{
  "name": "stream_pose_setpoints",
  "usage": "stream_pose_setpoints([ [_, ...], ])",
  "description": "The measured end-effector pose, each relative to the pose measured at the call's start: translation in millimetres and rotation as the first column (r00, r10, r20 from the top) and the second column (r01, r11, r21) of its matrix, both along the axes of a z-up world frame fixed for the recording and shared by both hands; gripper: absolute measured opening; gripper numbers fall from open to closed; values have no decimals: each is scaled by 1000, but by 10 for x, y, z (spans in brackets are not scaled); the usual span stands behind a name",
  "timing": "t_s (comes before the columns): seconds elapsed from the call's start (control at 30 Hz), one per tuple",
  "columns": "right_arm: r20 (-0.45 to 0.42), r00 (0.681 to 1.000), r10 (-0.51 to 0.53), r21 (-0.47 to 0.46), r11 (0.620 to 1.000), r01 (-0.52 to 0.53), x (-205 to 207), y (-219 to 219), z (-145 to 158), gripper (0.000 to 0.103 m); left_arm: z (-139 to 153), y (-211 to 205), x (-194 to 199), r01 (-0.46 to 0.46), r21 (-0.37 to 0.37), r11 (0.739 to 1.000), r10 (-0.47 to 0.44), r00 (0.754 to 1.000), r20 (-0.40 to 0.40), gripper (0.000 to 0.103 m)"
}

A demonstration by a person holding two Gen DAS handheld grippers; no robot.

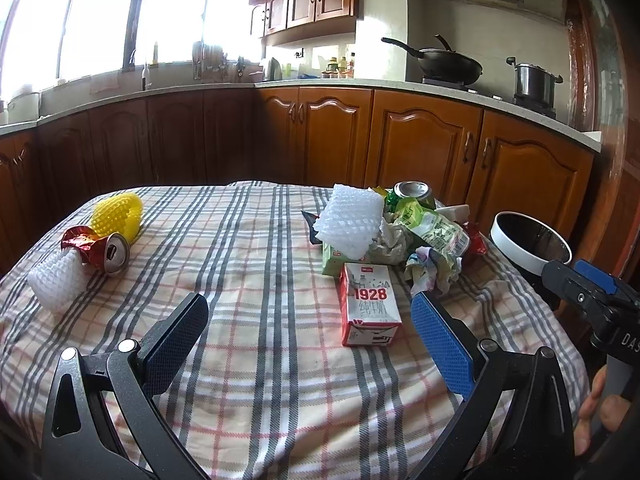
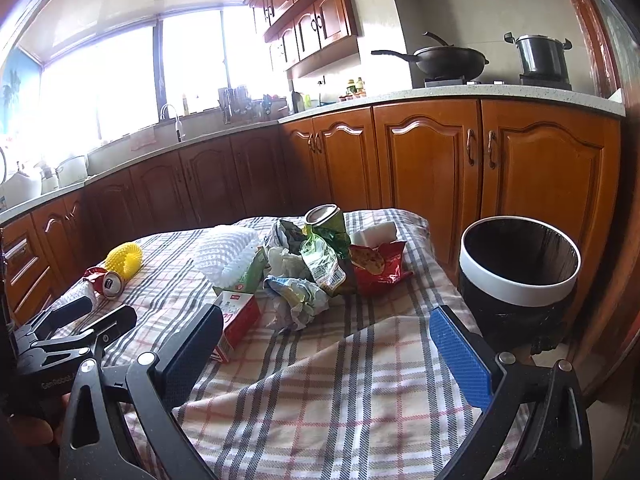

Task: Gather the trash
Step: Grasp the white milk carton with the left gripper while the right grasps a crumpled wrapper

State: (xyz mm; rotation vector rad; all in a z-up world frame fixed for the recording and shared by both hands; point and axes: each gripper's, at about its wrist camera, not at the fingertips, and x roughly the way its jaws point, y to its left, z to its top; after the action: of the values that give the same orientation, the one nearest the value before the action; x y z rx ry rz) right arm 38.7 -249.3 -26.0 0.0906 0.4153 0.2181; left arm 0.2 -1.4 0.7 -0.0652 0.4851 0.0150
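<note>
Trash lies on a checked tablecloth (image 1: 256, 272). A red-and-white milk carton (image 1: 370, 306) lies just ahead of my open left gripper (image 1: 308, 312), near its blue right finger. Behind the carton is a heap: white foam net (image 1: 352, 220), green can (image 1: 412, 192), green wrapper (image 1: 436, 228), crumpled paper (image 1: 434, 268). At far left lie a crushed red can (image 1: 106, 252), yellow foam net (image 1: 118, 214) and another white net (image 1: 58, 278). My right gripper (image 2: 326, 330) is open and empty over the cloth, before the heap's crumpled paper (image 2: 298, 294) and red snack bag (image 2: 376, 266). The bin (image 2: 520, 276) stands right.
The black bin with a white rim (image 1: 530, 242) stands off the table's right edge. Wooden kitchen cabinets (image 1: 420, 144) line the wall behind the table, with a wok (image 1: 448, 64) and pot (image 1: 534, 80) on the counter. The other gripper (image 2: 76, 332) shows at the left of the right wrist view.
</note>
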Motion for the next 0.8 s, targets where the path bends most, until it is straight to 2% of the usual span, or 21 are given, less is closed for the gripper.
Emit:
stream_pose_setpoints([
  [0.6, -28, 999, 18, 17, 1000, -18, 107, -30, -60, 103, -68, -9, 110, 10, -7, 1000, -11, 999, -34, 103],
  [0.77, -47, 997, 56, 41, 998, -55, 189, -45, -77, 102, -103, -52, 182, 33, -5, 999, -34, 997, -64, 103],
  [0.8, -57, 996, 71, 56, 996, -68, 226, -55, -84, 99, -117, -63, 211, 41, -8, 999, -42, 996, -77, 103],
])
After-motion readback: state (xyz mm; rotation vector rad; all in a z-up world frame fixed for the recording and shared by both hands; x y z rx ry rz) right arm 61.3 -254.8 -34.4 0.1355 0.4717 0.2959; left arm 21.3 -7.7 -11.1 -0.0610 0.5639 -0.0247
